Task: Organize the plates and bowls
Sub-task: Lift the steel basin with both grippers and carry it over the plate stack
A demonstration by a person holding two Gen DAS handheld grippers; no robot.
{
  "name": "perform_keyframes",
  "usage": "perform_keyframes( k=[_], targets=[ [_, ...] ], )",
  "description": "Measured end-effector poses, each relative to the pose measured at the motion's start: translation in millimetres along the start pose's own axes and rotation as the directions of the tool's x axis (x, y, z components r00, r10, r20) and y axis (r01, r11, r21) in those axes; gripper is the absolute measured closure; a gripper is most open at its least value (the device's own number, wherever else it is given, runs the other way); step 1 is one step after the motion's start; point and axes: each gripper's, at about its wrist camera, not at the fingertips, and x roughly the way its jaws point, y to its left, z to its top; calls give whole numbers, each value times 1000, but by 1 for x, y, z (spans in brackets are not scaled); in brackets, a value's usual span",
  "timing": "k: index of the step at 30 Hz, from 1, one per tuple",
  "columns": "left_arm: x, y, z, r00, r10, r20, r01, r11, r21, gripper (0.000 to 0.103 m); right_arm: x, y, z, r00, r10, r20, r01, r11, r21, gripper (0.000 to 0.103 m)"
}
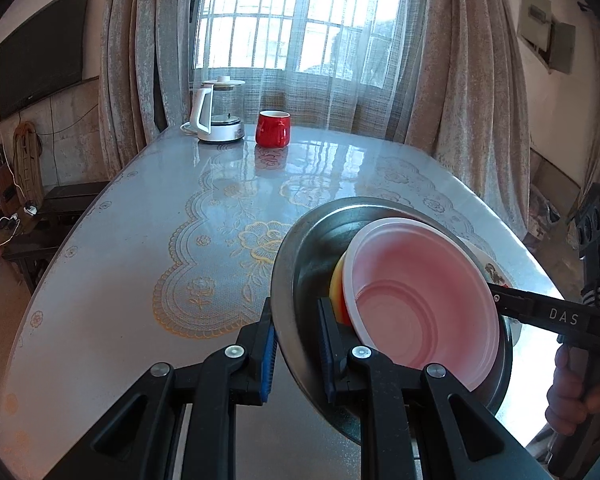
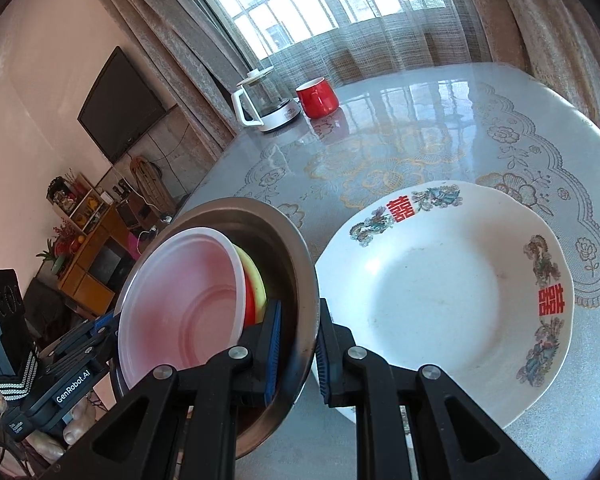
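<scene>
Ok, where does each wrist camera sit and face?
Left wrist: behind the left gripper, facing the window across the table; its fingers straddle the metal bowl rim; right gripper and hand show at right.
Right wrist: behind its own fingers at the opposite rim, tilted, white plate beside.
Shared: metal bowl, pink bowl, kettle, red mug.

A red mug (image 1: 273, 128) is sitting just beside a white kettle (image 1: 219, 110) at the far end of a glossy table (image 1: 140, 240). Curtains (image 1: 140, 60) are hanging by a bright window (image 1: 300, 16). A dark TV (image 1: 40, 48) is hanging on the left wall.
</scene>
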Motion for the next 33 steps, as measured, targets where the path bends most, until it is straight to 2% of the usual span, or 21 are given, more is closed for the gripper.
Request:
perform_keyframes(
  k=[20,28,33],
  targets=[
    [37,-79,37,995,-91,-31,92,995,37,86,-57,-72,17,996,-66,56,61,995,80,86],
    [53,-102,38,993,-99,-70,102,994,47,86,-70,-93,19,994,-82,66,74,991,114,86],
    [72,-105,35,988,-97,-123,100,995,16,86,-61,-106,17,995,-90,32,85,988,128,86]
  ],
)
